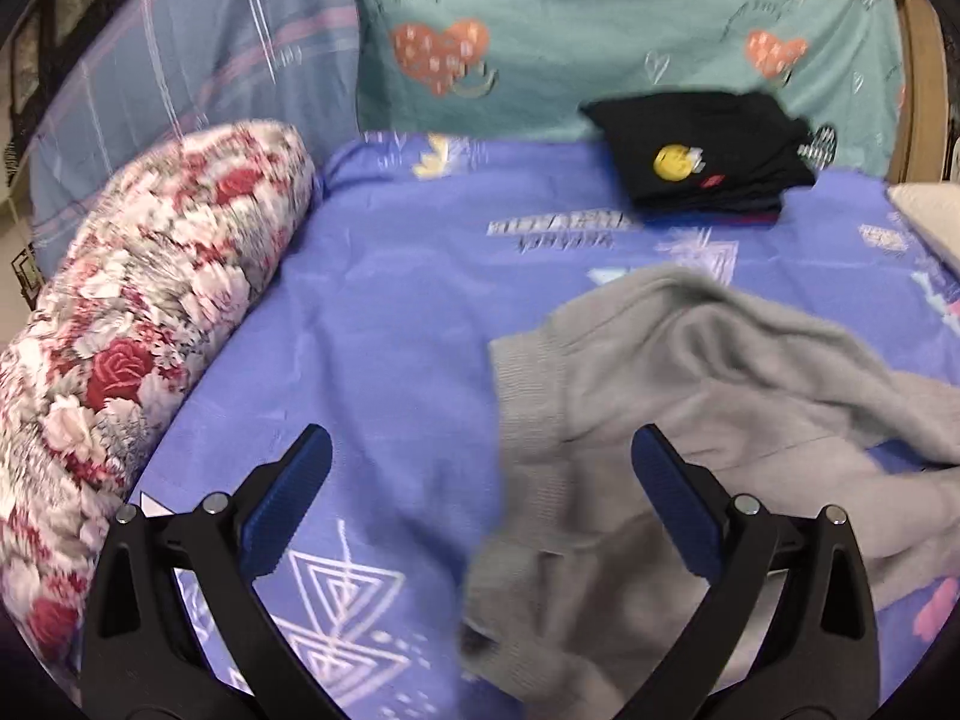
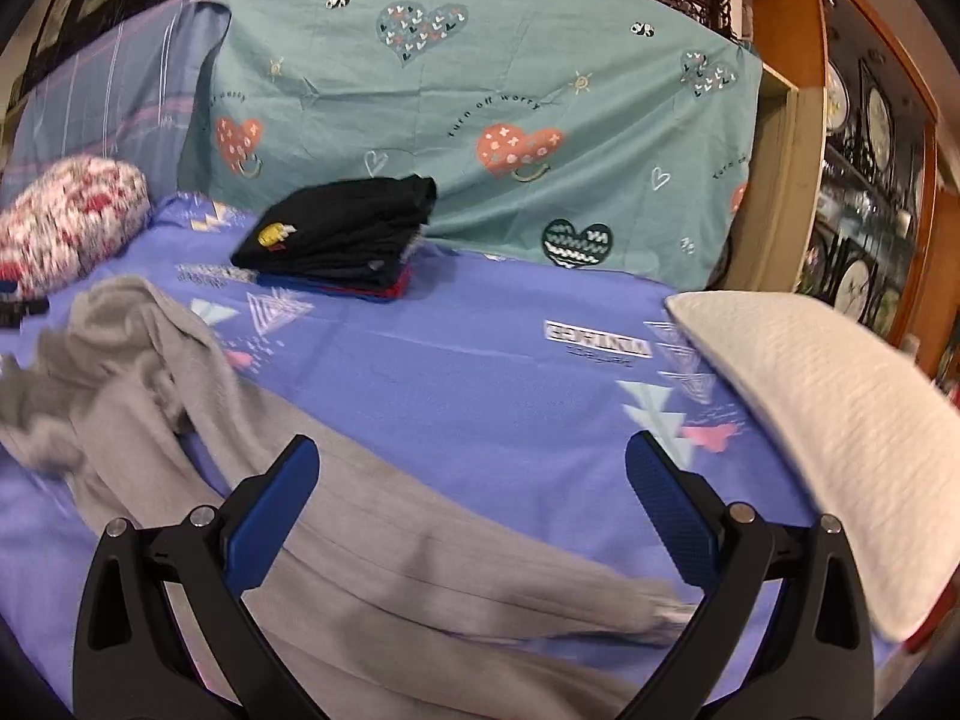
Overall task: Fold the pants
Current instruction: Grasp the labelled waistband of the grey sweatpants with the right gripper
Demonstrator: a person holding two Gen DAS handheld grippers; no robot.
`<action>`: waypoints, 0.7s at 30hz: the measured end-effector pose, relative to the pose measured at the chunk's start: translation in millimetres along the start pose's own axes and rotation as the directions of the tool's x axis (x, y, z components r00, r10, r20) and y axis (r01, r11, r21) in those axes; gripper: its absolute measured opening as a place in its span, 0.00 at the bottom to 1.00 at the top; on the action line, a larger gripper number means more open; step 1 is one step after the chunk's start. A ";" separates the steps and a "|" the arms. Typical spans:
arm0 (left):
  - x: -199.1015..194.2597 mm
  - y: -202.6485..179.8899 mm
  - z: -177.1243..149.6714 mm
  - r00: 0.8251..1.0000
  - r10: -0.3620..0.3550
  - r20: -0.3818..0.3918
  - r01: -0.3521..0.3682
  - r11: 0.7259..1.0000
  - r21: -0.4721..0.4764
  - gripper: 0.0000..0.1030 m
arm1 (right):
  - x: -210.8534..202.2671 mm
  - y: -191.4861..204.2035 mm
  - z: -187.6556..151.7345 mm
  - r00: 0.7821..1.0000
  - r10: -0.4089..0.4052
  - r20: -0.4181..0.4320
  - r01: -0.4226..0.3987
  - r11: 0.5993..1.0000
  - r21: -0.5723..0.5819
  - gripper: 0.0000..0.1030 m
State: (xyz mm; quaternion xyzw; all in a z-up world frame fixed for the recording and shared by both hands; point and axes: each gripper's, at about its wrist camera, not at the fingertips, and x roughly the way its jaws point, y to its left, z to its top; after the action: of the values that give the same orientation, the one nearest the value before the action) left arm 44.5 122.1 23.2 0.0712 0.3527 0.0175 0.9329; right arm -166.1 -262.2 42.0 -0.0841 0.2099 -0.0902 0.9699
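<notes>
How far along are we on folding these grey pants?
Done: a folded stack sits at the back of the bed sheet. In hand: nothing; left gripper and right gripper are open above the grey pants. Left: the pants lie crumpled, unfolded.

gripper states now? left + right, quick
Left gripper: open, holding nothing, above the grey pants.
Right gripper: open, holding nothing, above a pant leg.
</notes>
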 end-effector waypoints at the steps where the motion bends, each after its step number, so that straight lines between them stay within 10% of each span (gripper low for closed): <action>1: 12.7 6.5 3.1 0.999 0.001 -0.033 -0.001 1.000 -0.003 0.98 | -2.4 -8.8 -1.8 1.000 -0.010 -0.012 0.009 1.000 -0.024 0.99; 14: 132.0 -26.9 28.7 0.867 -0.355 -0.350 0.375 0.927 -0.011 0.97 | 15.2 -97.3 -57.6 0.938 -0.019 -0.346 0.010 1.000 -0.028 0.99; 19: 135.1 -37.6 32.4 0.842 -0.390 -0.373 0.423 0.906 0.009 0.56 | 48.0 -89.5 -58.7 0.906 -0.001 -0.423 -0.043 0.995 -0.095 0.97; 20: 134.0 -39.9 34.8 0.839 -0.396 -0.373 0.430 0.903 0.007 0.47 | 60.0 -86.3 -58.4 0.888 -0.007 -0.459 -0.056 0.991 -0.123 0.90; 21: 129.9 -41.4 36.6 0.841 -0.398 -0.367 0.432 0.902 0.011 0.40 | 71.2 -82.3 -59.0 0.868 -0.003 -0.496 -0.082 0.986 -0.148 0.45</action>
State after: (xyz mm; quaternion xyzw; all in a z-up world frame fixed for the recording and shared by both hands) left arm 165.5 87.5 -40.8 0.0323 0.5232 -0.1887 0.8304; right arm -138.8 -364.4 -22.3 -0.1334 0.4596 -0.0713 0.8752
